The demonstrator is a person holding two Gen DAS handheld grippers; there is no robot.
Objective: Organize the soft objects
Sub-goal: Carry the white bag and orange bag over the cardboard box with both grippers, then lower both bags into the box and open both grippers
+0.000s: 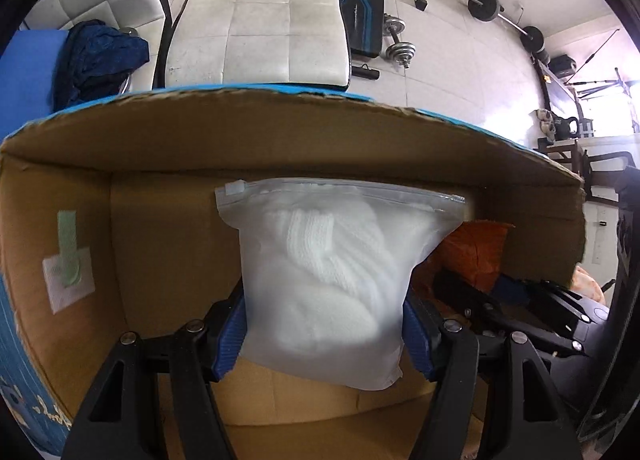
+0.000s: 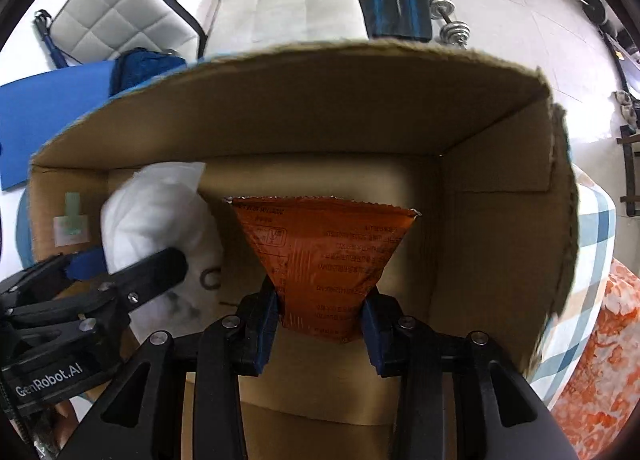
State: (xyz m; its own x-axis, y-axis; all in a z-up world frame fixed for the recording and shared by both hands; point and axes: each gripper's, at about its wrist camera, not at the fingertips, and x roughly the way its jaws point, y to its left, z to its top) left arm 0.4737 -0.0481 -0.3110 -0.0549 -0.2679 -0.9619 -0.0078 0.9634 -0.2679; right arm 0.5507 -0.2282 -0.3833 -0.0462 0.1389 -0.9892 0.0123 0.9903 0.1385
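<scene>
My left gripper (image 1: pixel 324 334) is shut on a clear zip bag with a white knit item (image 1: pixel 328 272) and holds it inside the open cardboard box (image 1: pixel 280 128). My right gripper (image 2: pixel 320 324) is shut on an orange foil packet (image 2: pixel 324 256) inside the same box (image 2: pixel 500 228). In the right wrist view the white bag (image 2: pixel 156 212) and the left gripper (image 2: pixel 120 272) show at the left. In the left wrist view the orange packet (image 1: pixel 476 248) and the right gripper (image 1: pixel 508 304) show at the right.
A white quilted seat (image 1: pixel 260 24) stands behind the box. A dark blue knit cloth (image 1: pixel 96 60) lies on a blue mat (image 2: pixel 52 116) at the left. Dumbbells (image 1: pixel 396 40) and a barbell (image 1: pixel 504 16) lie on the tiled floor. An orange patterned cloth (image 2: pixel 600 360) is at the right.
</scene>
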